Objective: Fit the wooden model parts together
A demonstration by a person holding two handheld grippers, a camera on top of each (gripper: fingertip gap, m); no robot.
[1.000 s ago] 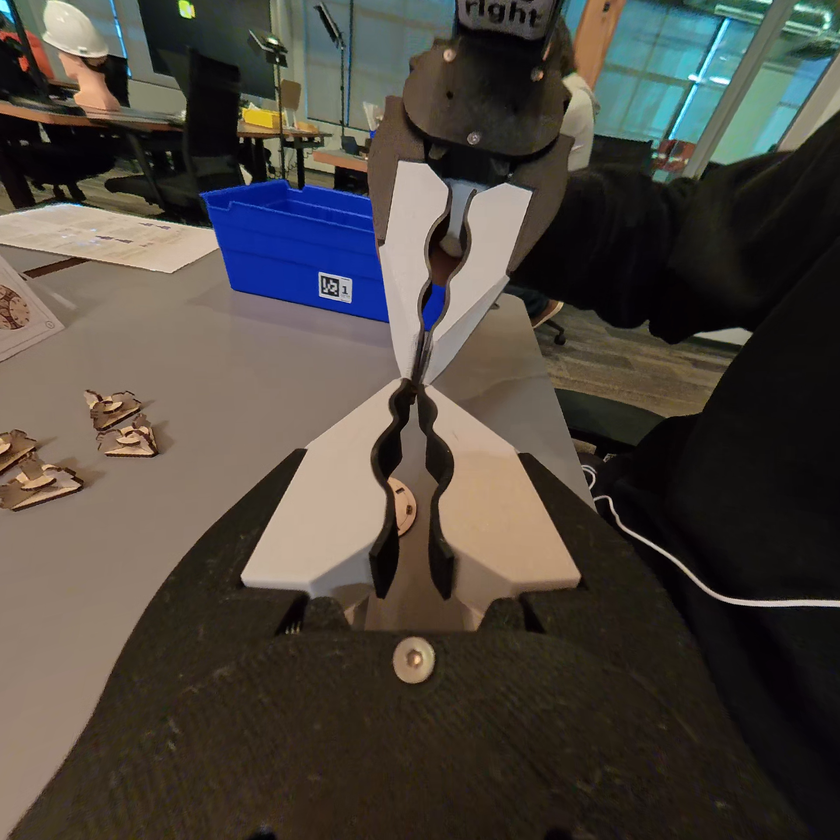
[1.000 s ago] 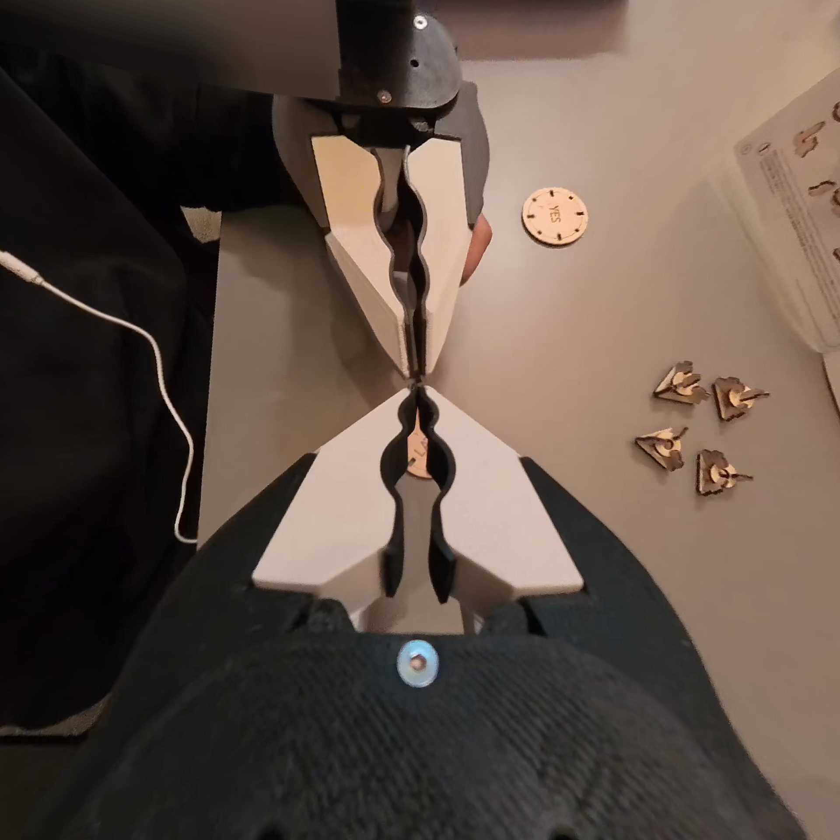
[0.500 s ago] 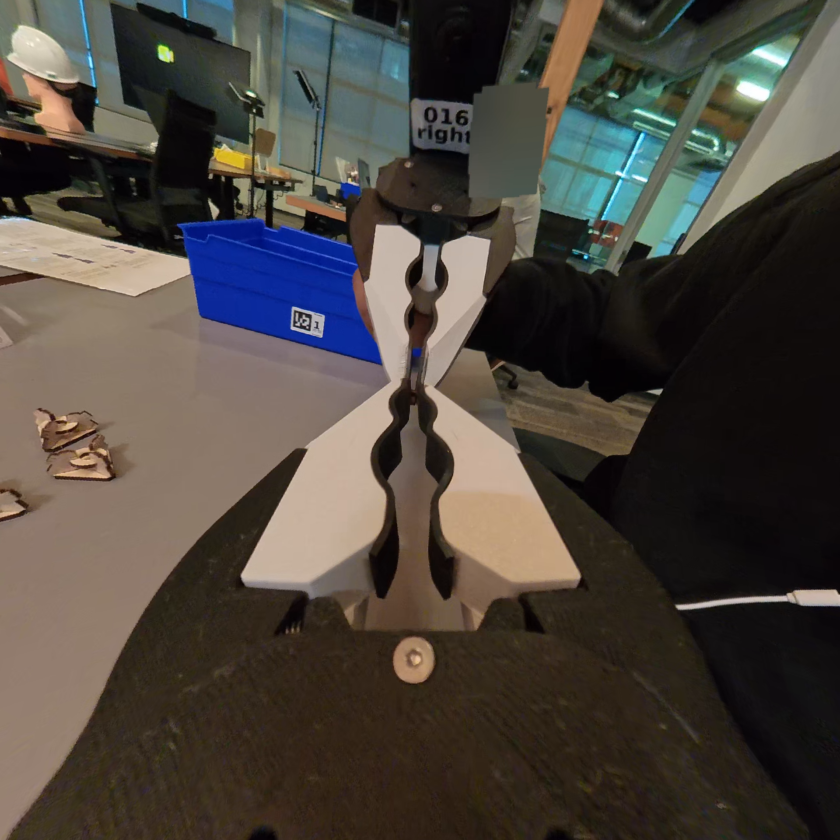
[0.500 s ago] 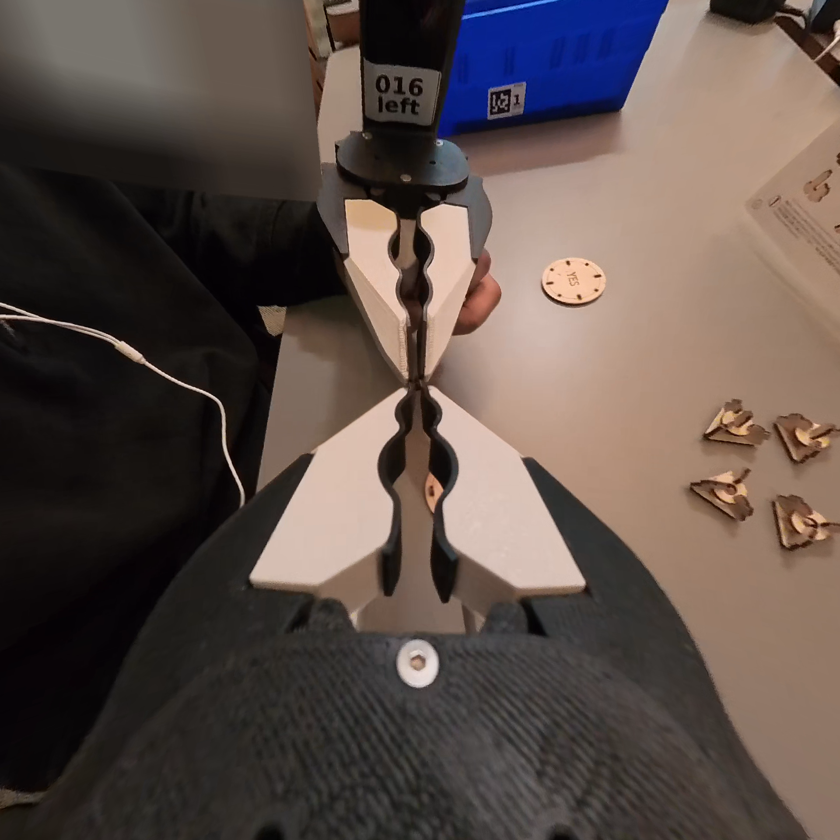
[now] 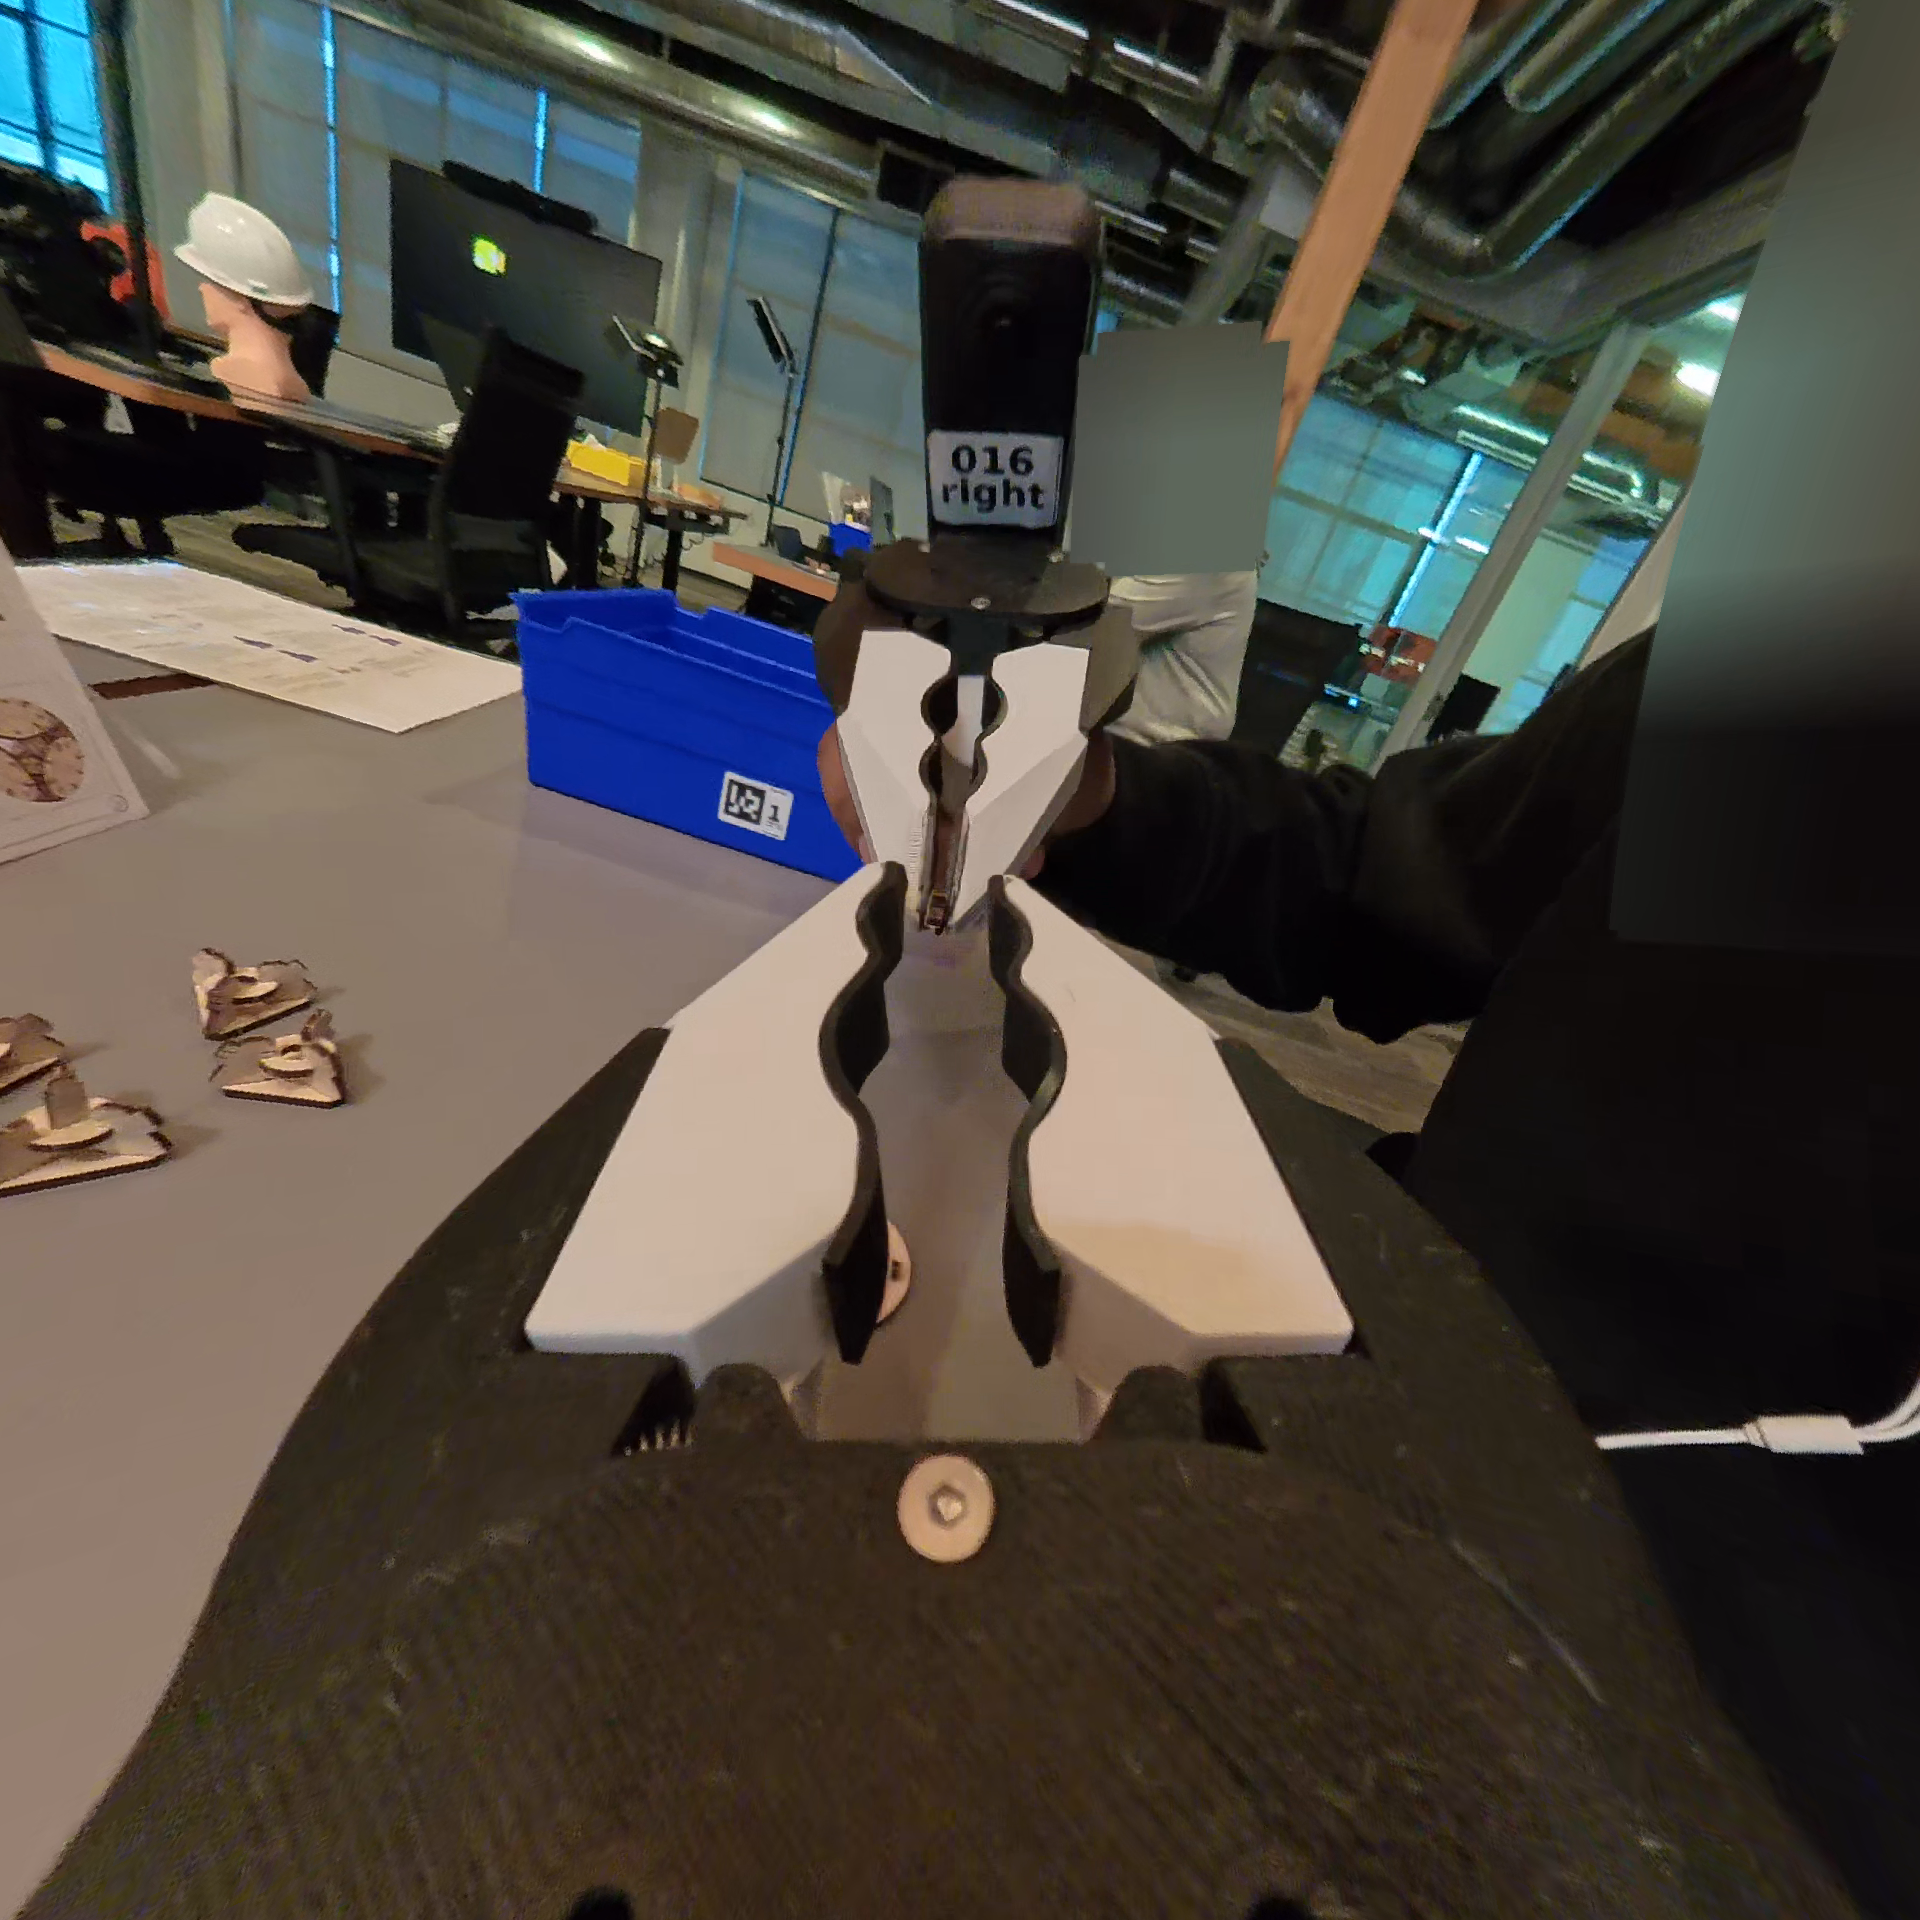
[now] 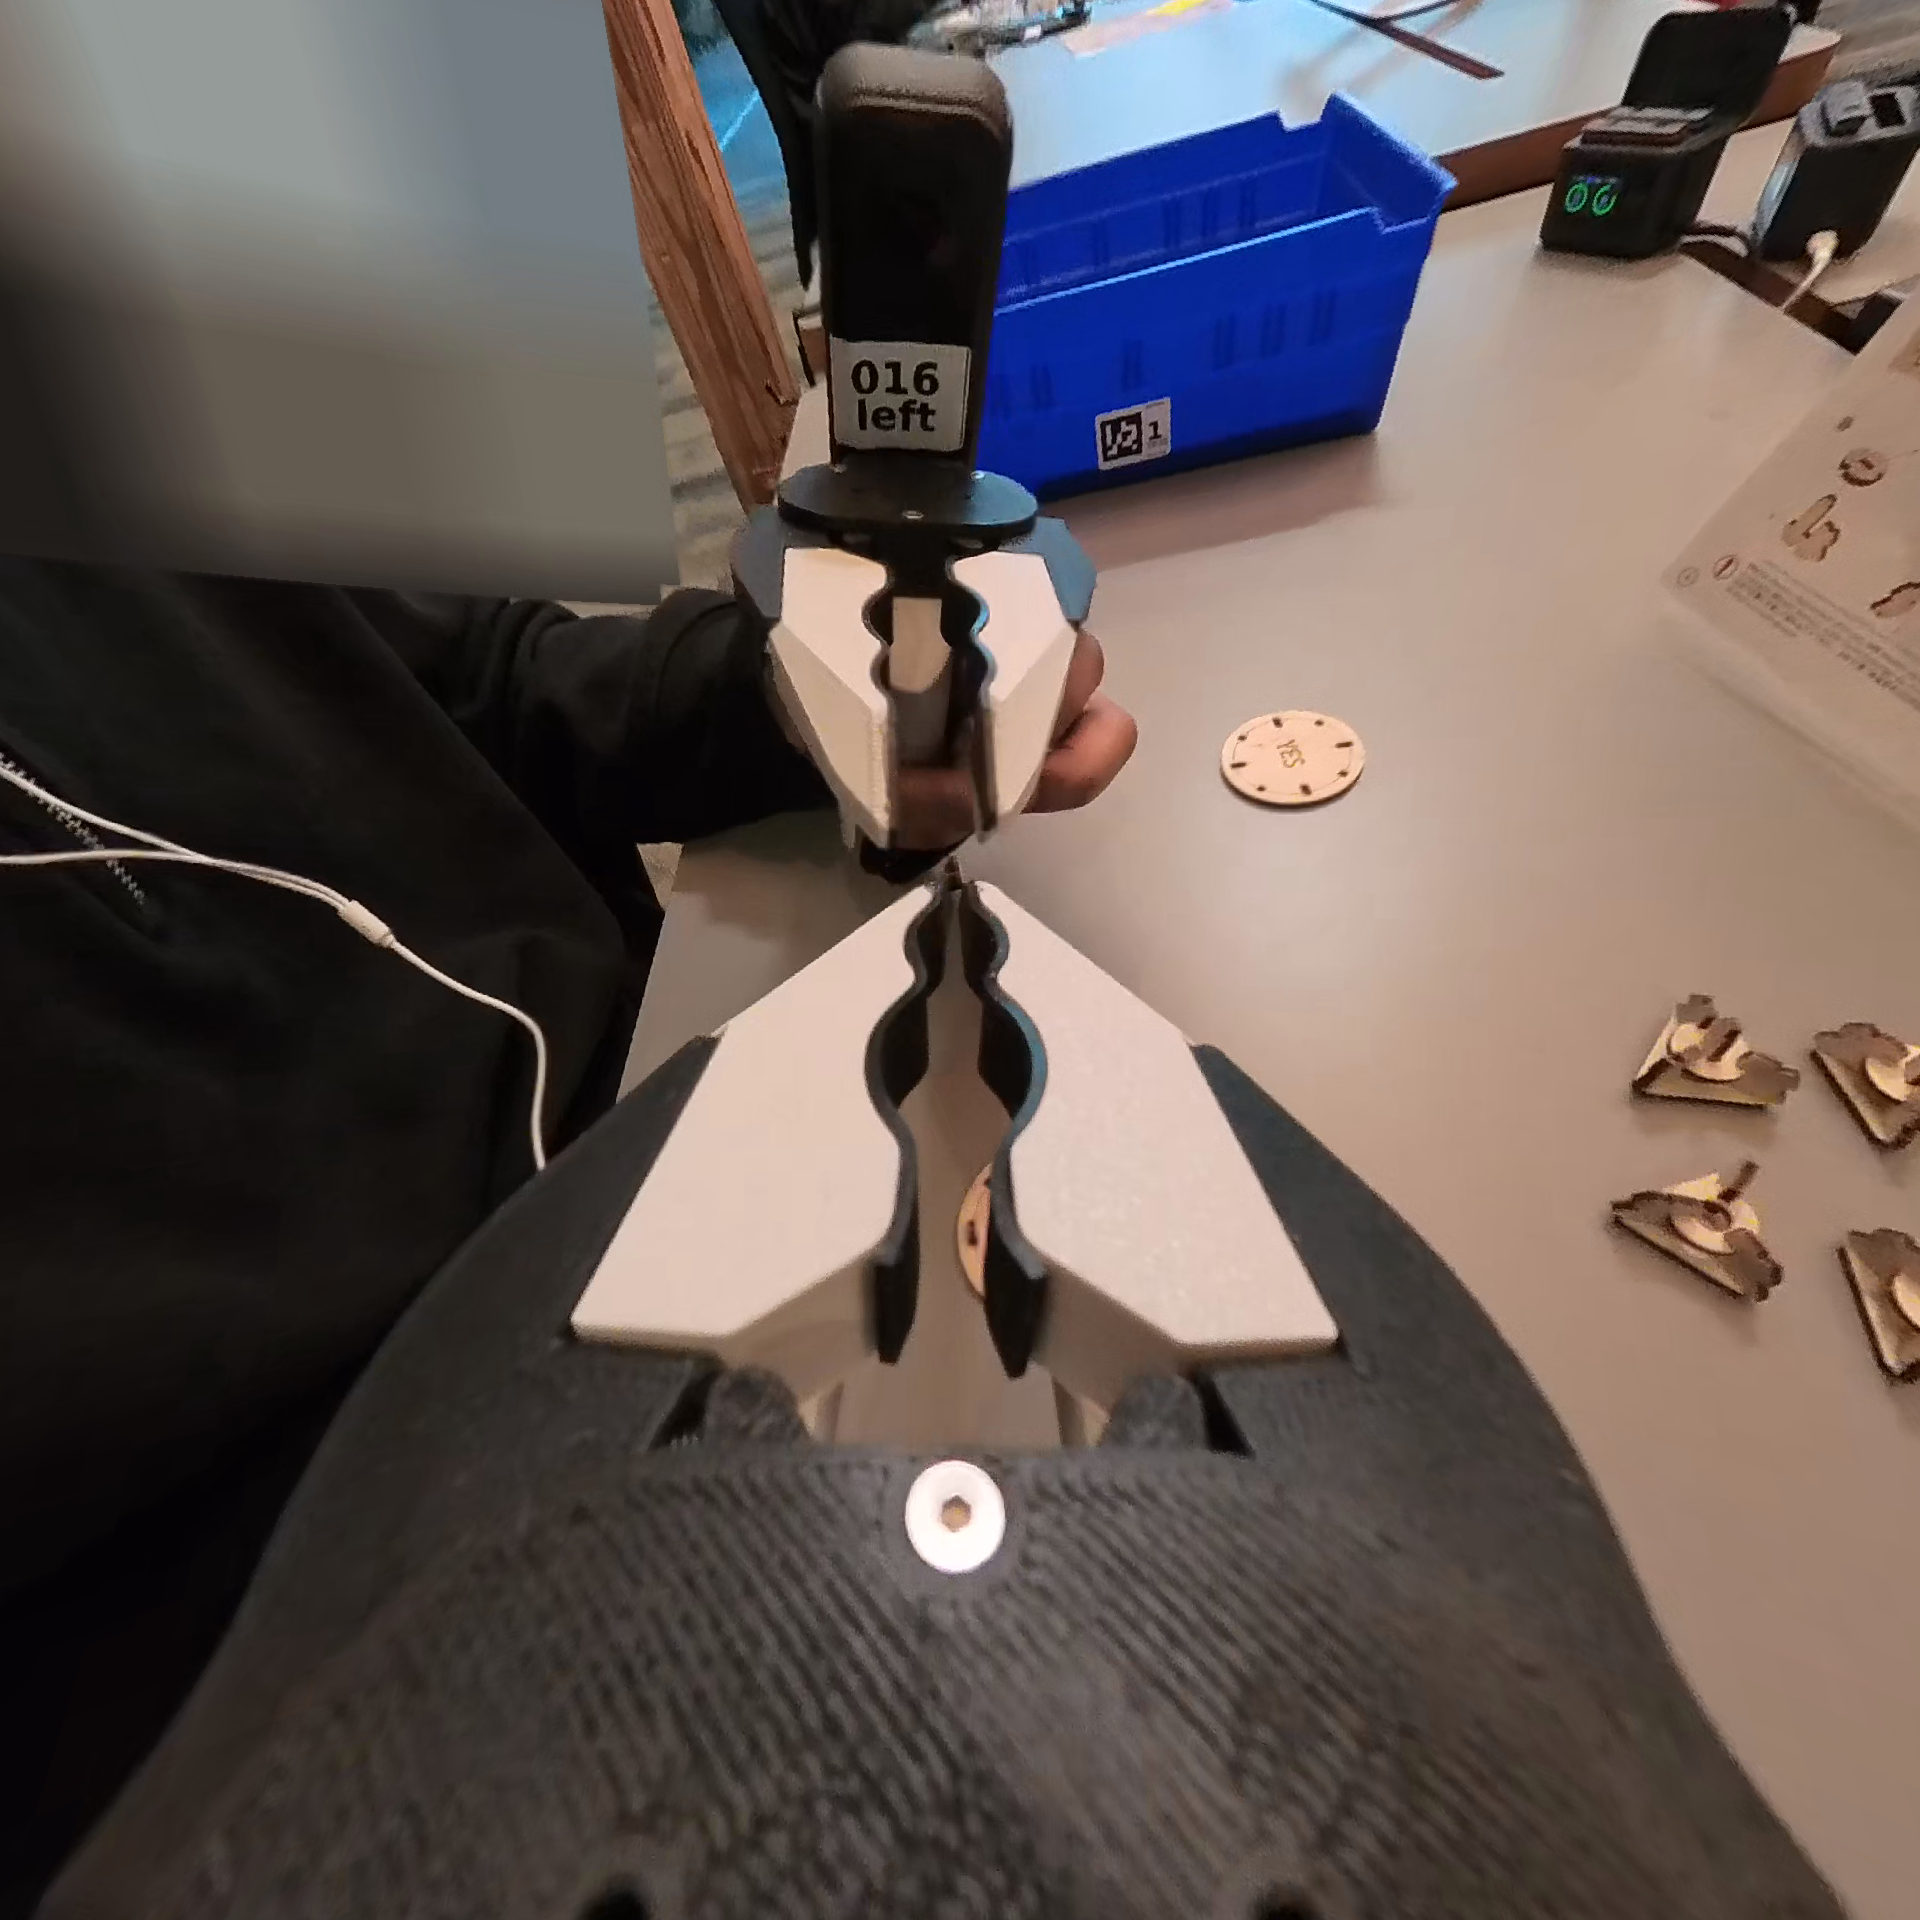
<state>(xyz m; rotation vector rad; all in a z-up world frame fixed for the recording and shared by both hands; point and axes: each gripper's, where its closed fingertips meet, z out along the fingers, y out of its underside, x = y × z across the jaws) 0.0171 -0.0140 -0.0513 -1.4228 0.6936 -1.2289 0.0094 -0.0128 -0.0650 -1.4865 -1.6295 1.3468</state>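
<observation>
My two grippers meet tip to tip above the grey table [image 5: 436, 935]. My right gripper [image 6: 951, 896] is shut on a small thin dark piece [image 6: 949, 873] that sticks out just past its tips. It also shows in the left wrist view [image 5: 935, 914]. My left gripper [image 5: 943, 881] is open, its fingertips standing on either side of the right gripper's tip without pressing on the piece. In the right wrist view the left gripper [image 6: 925, 831] faces me with a gap between its fingers. A hand holds each gripper.
A blue bin [image 5: 665, 717] stands behind the grippers. Several small wooden triangular assemblies [image 6: 1704, 1065] lie on the table, with a round wooden disc [image 6: 1291, 756] farther back and another disc [image 6: 977, 1231] under my right gripper. Printed sheets [image 6: 1818, 540] and black chargers [image 6: 1642, 177] sit at the far side. Less than 4 cm separates the two grippers' tips.
My left gripper was shut at the right gripper's tip and has now opened. The small piece stays in the right gripper. Both grippers have tilted up, more level.
</observation>
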